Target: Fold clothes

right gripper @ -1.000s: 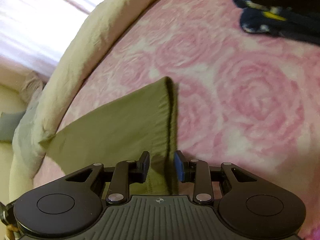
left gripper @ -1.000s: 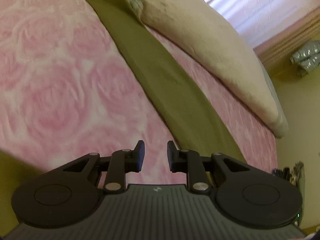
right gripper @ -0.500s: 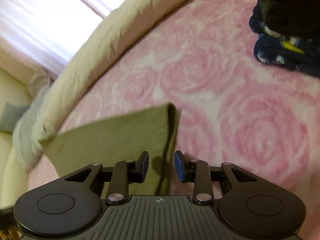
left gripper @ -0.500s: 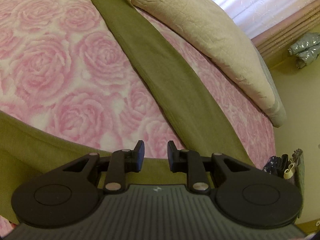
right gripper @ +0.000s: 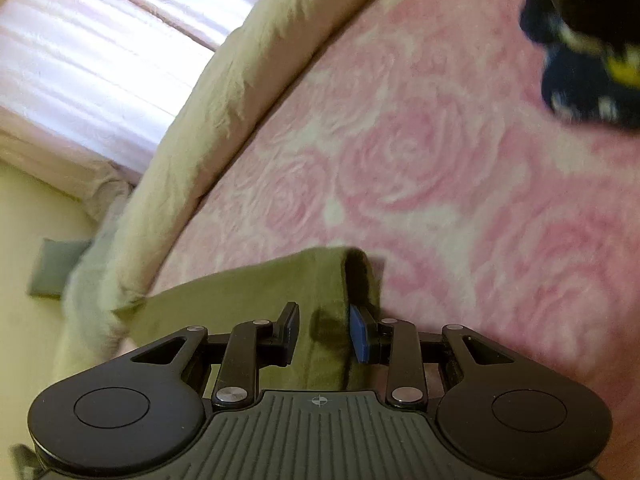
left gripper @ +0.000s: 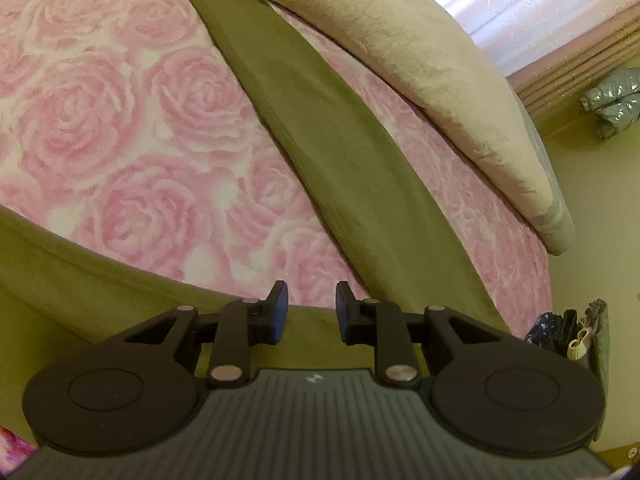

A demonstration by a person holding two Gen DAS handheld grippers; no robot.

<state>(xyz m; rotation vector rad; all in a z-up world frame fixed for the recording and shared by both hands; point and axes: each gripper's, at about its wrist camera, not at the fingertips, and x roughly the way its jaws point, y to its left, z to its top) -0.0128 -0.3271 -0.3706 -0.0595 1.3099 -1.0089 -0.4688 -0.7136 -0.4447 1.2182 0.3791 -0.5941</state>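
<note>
Left wrist view showed the left gripper (left gripper: 307,306) released, its 2 fingers apart with nothing between them, hovering over a band of the olive garment (left gripper: 320,128) that ran under it. Ahead of it and off to its right, a long strip of the same cloth stretched away across the pink rose bedspread (left gripper: 112,120), flat and smooth, its far end tucked beside the beige pillow (left gripper: 420,52). From the right wrist view, the right gripper (right gripper: 325,328) also stood unclenched; a folded-over hem of the garment lay in the gap between its fingers, though neither pad seemed to press on it. Past it to the right sat a dark pile of clothes (right gripper: 588,60), blurred.

I judged the step to be lining up grips on the garment before a fold, with the folding barely begun. The next move looked to call for both grippers to close on the cloth edges beneath them, then lift and carry together so the soft, limp fabric did not sag or twist.
</note>
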